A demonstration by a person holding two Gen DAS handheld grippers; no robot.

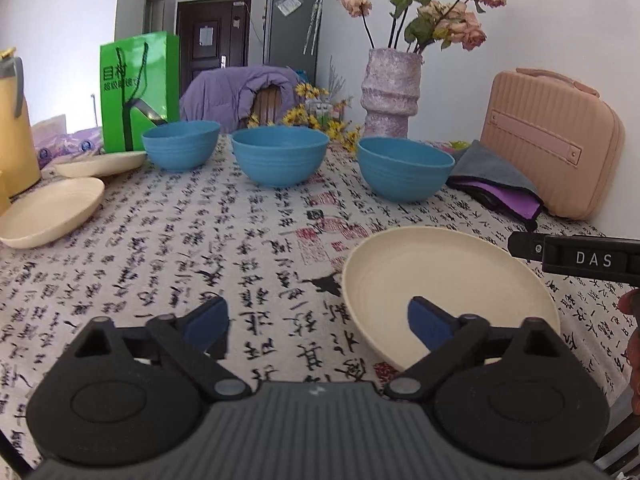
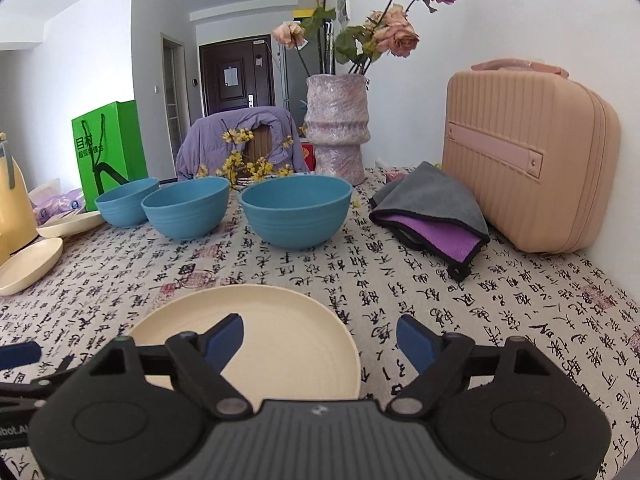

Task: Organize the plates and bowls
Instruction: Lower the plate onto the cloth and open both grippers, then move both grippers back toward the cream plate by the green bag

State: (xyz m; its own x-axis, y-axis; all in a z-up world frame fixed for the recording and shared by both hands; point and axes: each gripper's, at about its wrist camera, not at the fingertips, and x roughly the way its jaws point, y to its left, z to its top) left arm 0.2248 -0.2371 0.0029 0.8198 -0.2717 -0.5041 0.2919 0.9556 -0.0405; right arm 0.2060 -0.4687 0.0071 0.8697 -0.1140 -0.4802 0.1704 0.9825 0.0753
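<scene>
A cream plate [image 1: 440, 272] lies flat on the calligraphy tablecloth close in front of both grippers. My left gripper [image 1: 318, 320] is open; its right blue pad hangs over the plate's left rim and its left pad over bare cloth. My right gripper [image 2: 320, 336] is also open, with its left pad above the same plate [image 2: 280, 320] and its right pad beyond the rim. Neither holds anything. Three blue bowls [image 1: 182, 144] [image 1: 280, 156] [image 1: 404, 168] stand in a row further back. Two more cream plates [image 1: 52, 212] [image 1: 100, 164] lie at the left.
A pink vase with roses [image 1: 390, 96] and a pink case [image 1: 552, 140] stand at the back right, with a folded grey and purple cloth [image 1: 496, 184] in front of the case. A green bag [image 1: 138, 88] and a yellow jug [image 1: 12, 136] stand at the left.
</scene>
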